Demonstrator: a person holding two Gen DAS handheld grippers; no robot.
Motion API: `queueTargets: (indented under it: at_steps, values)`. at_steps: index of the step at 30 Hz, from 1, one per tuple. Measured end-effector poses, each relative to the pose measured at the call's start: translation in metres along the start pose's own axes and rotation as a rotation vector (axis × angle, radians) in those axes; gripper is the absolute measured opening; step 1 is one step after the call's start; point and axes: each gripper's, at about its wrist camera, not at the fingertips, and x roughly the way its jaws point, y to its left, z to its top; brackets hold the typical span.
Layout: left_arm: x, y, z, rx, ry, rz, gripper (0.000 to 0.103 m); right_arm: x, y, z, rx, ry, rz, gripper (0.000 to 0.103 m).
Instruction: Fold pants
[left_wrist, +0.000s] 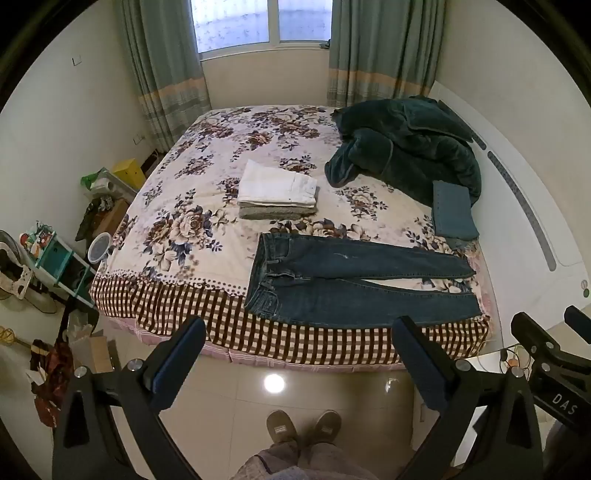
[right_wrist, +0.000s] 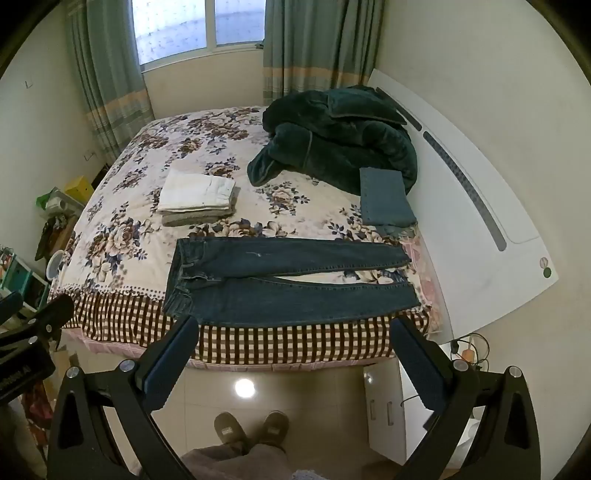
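Observation:
Dark blue jeans (left_wrist: 354, 280) lie flat on the bed's near edge, waistband to the left, both legs stretched right with a narrow gap between them; they also show in the right wrist view (right_wrist: 288, 284). My left gripper (left_wrist: 299, 332) is open and empty, held above the floor short of the bed edge. My right gripper (right_wrist: 293, 332) is open and empty, also short of the bed, below the jeans. The right gripper's body shows at the left view's right edge (left_wrist: 546, 350).
The bed (left_wrist: 207, 229) has a floral cover and a checked skirt. A stack of folded white and grey clothes (left_wrist: 277, 192) lies mid-bed. A dark green blanket (left_wrist: 406, 144), a folded blue cloth (left_wrist: 452, 214) and the white headboard (right_wrist: 480, 206) are right. Clutter stands on the left floor (left_wrist: 55, 266).

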Motion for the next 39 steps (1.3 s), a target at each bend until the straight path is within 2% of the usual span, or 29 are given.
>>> queueTargets:
  at_steps: [27,39]
  values:
    - [0.001,0.001,0.004,-0.002,-0.013,-0.001,0.103,-0.017,0.001,0.010,0.016,-0.016,0.034,0.103]
    - [-0.015,0.005,0.025,0.011,-0.017,-0.009,0.103,-0.021,0.001,0.011,0.016,-0.018,0.036,0.103]
